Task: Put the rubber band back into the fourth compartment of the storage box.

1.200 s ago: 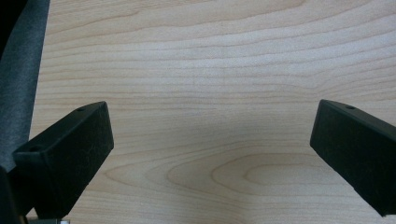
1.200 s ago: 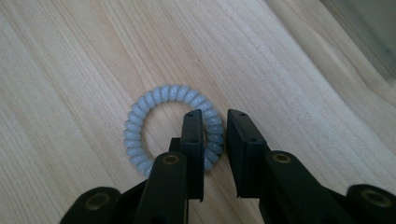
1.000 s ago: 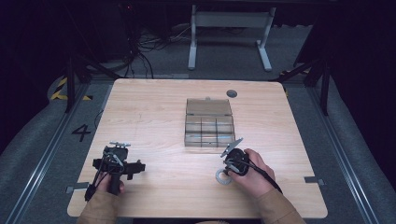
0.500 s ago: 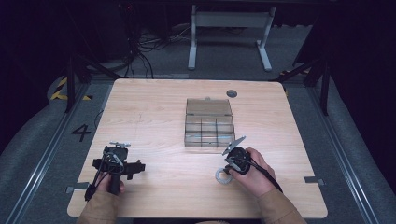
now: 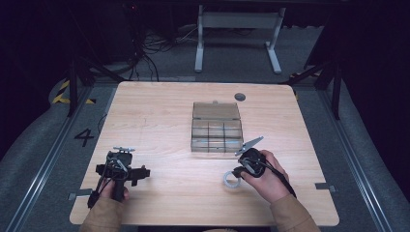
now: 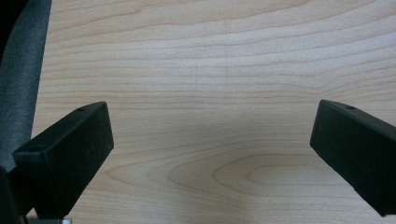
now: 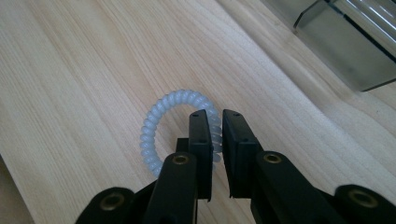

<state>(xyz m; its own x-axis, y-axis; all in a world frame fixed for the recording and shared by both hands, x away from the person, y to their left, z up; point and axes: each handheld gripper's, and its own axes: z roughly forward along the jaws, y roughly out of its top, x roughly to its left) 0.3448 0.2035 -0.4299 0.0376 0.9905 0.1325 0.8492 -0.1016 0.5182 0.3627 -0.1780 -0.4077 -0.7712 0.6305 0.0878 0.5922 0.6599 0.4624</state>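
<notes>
Right gripper [image 7: 215,122] fingers pinch the coiled hair tie [image 7: 180,130]; lift straight, steady, toward the compartment box [image 5: 216,131], left gripper [image 6: 212,140] fingers idle wide.

Coiled ring [image 5: 231,179] on tabletop [image 5: 159,111], at tips of right tongs [image 5: 235,175]; compartment box [image 5: 216,128] beyond them; left tongs [image 5: 121,170] well apart, leftward.

We see a pale matt wood-grain table [image 5: 159,111], a translucent glossy plastic compartment box [image 5: 216,128], and a milky, ribbed plastic spiral hair tie [image 7: 180,126] between our right gripper's [image 7: 215,122] matt black plastic jaws.
</notes>
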